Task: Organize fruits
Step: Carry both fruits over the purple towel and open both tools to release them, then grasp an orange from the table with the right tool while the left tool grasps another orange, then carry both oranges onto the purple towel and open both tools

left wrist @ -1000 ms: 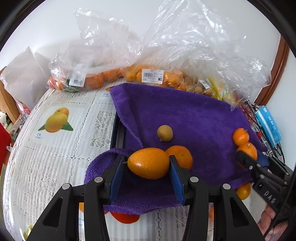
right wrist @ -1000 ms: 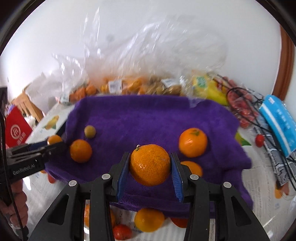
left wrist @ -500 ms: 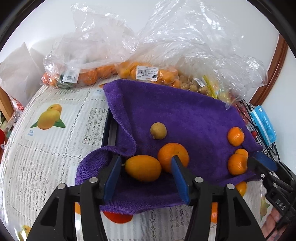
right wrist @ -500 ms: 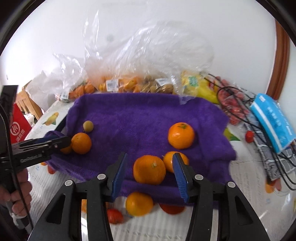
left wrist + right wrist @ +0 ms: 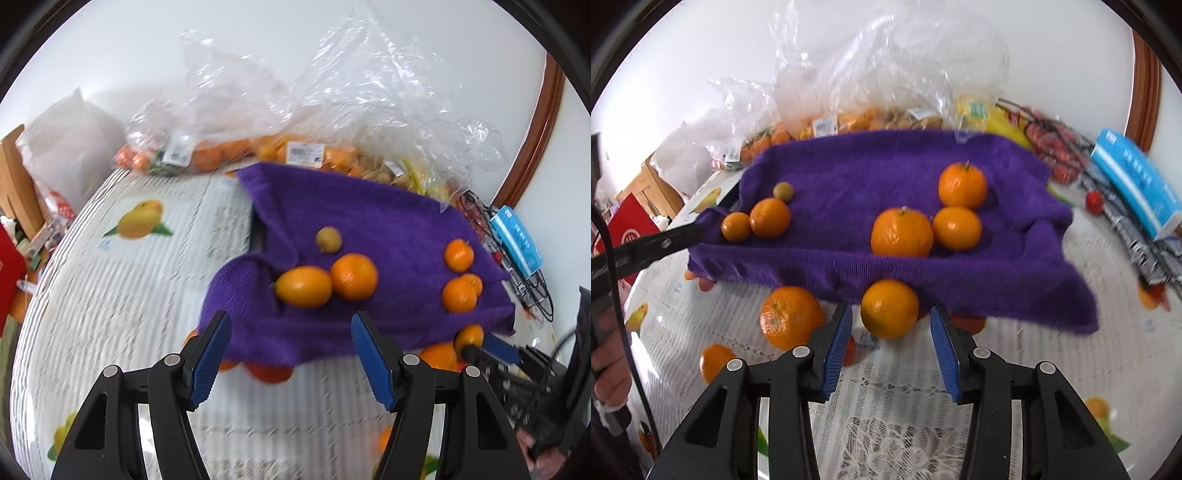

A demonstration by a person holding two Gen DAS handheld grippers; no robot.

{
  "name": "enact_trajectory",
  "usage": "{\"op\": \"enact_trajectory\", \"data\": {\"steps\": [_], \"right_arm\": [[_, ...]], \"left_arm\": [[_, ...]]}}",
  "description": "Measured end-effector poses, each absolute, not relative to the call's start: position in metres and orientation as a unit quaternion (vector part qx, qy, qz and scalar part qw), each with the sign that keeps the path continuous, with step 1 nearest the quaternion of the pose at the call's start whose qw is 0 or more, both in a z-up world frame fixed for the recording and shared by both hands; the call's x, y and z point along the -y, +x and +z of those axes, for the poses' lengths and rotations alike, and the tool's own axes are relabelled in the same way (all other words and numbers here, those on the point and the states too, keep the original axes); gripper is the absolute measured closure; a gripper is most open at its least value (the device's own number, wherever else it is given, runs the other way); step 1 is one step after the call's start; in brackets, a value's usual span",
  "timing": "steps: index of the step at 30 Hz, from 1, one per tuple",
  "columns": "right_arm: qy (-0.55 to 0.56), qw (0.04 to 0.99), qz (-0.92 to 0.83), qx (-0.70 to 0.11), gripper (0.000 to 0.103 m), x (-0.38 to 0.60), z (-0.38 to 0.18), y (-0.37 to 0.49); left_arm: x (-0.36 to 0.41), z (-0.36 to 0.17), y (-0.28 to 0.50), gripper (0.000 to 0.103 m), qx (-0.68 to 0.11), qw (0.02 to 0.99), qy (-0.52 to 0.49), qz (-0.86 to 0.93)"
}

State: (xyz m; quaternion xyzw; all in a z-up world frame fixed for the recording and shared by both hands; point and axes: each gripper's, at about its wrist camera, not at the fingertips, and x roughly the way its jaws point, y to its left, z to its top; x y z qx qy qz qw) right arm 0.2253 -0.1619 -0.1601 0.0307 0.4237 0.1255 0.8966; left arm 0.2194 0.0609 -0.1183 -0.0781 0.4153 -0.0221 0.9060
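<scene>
Both grippers have released fruit onto the towel [image 5: 849, 162] and drawn back. Left gripper [image 5: 290, 356]: jaws have just been opening, now wide apart, empty — its oval fruit [image 5: 303, 287] lies on the purple cloth, touching an orange [image 5: 354, 276]. Right gripper [image 5: 891, 345]: jaws have just been closing slightly, fingers apart, flanking a loose orange [image 5: 889, 308] on the table [image 5: 923, 424] by the towel's edge, pads not visibly pressing. Recommendation — centre the pads on its widest part, close gently, lift clear of the hem.
</scene>
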Motion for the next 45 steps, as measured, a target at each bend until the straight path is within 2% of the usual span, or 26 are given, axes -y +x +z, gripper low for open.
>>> {"op": "enact_trajectory", "data": {"steps": [3,5,21,23,25,26,27,28,36,45], "right_arm": [[0.041,0.896,0.120,-0.425,0.059,0.164,-0.166,0.229],[0.051,0.892,0.122,-0.432,0.068,0.166,-0.171,0.233],[0.041,0.911,0.090,-0.401,0.068,0.202,-0.145,0.180],[0.041,0.912,0.086,-0.398,0.068,0.208,-0.144,0.172],[0.039,0.914,0.082,-0.396,0.068,0.212,-0.143,0.165],[0.037,0.915,0.079,-0.394,0.068,0.215,-0.142,0.161],[0.037,0.916,0.078,-0.393,0.068,0.217,-0.142,0.158],[0.038,0.916,0.077,-0.392,0.068,0.220,-0.142,0.156],[0.045,0.917,0.079,-0.388,0.068,0.224,-0.139,0.150],[0.042,0.929,0.096,-0.355,0.068,0.210,-0.097,0.172]], "left_arm": [[-0.068,-0.124,0.209,0.038,-0.425,0.902,-0.081,-0.019],[-0.069,-0.128,0.204,0.038,-0.429,0.899,-0.086,-0.021],[0.002,-0.146,0.164,0.038,-0.451,0.882,-0.061,-0.122],[0.008,-0.152,0.164,0.040,-0.458,0.879,-0.061,-0.117],[0.011,-0.156,0.164,0.047,-0.463,0.877,-0.063,-0.113],[0.013,-0.155,0.163,0.053,-0.457,0.881,-0.058,-0.108],[0.015,-0.155,0.163,0.067,-0.458,0.881,-0.053,-0.107],[0.018,-0.156,0.164,0.071,-0.463,0.878,-0.046,-0.108],[0.016,-0.147,0.165,0.071,-0.461,0.881,-0.046,-0.098],[-0.005,-0.105,0.181,0.071,-0.433,0.897,-0.055,-0.071]]}}
